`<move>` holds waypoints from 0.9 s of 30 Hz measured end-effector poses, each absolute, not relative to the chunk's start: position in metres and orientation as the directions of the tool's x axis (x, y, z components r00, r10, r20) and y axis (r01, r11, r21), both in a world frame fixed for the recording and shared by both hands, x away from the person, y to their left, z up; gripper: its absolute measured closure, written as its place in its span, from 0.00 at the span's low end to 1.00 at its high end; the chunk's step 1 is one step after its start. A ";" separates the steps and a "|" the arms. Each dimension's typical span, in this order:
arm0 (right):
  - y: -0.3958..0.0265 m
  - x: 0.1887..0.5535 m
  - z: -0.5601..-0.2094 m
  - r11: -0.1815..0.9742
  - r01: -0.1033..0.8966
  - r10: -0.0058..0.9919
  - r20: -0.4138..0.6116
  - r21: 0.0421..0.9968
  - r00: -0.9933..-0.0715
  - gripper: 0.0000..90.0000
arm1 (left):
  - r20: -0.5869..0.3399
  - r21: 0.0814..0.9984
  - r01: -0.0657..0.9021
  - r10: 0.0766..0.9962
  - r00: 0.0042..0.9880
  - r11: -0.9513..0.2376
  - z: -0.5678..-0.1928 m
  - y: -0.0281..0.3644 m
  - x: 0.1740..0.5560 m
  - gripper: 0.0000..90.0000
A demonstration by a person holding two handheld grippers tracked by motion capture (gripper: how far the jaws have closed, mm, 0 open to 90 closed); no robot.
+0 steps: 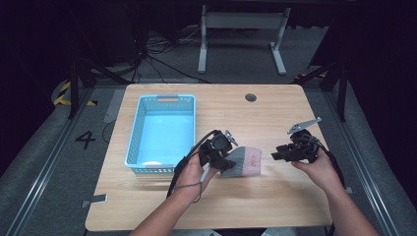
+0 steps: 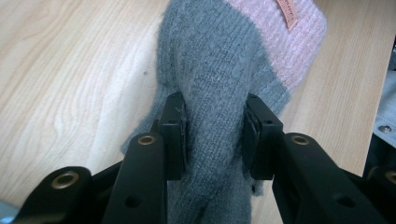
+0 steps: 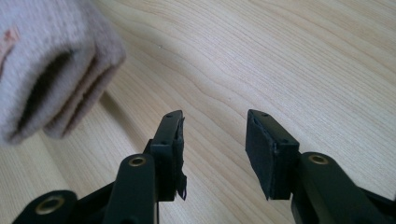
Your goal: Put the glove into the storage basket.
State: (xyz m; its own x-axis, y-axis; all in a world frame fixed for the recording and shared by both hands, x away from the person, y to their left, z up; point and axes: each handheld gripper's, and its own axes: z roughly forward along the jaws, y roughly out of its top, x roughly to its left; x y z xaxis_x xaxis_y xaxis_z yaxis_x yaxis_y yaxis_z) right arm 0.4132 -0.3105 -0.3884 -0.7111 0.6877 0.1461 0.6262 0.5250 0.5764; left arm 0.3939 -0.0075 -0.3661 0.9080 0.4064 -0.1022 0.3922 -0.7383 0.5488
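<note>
The knitted item (image 1: 242,162), grey with a pink cuff, looks like a folded sock or glove. It lies near the middle of the table (image 1: 275,196), close to the person's edge. In the high view its long axis runs left to right: the grey part is at the left and the pink cuff with a small label points to the right. In the right gripper view the cuff opening (image 3: 51,88) faces the camera.

The left gripper (image 2: 214,135) is clamped on the grey part, with wool pressed between both pads. The right gripper (image 3: 214,144) is near the cuff, to the right of it, with its jaws apart and only bare wood between them.

The table is of light wood with rounded corners, and it has a dark round hole (image 1: 251,97) at the far side. A light blue basket (image 1: 142,118) stands just to the left of the left gripper. Around the table there is grey floor, with a white frame (image 1: 241,34) behind it and yellow-black tape (image 1: 64,93) at the left.
</note>
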 end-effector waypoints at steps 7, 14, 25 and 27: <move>-0.312 0.416 -0.390 0.520 0.632 0.691 0.151 0.575 -0.707 0.64 | -0.097 0.579 0.400 0.427 0.899 -0.710 -0.350 0.011 0.403 0.73; -0.308 0.415 -0.396 0.518 0.636 0.696 0.151 0.572 -0.702 0.63 | -0.085 0.601 0.407 0.452 0.888 -0.688 -0.334 0.031 0.410 0.73; -0.308 0.410 -0.402 0.516 0.648 0.704 0.154 0.560 -0.693 0.62 | -0.082 0.618 0.425 0.483 0.872 -0.661 -0.327 0.061 0.426 0.73; -0.309 0.409 -0.404 0.515 0.650 0.706 0.154 0.559 -0.692 0.62 | -0.083 0.622 0.427 0.487 0.870 -0.656 -0.325 0.067 0.429 0.73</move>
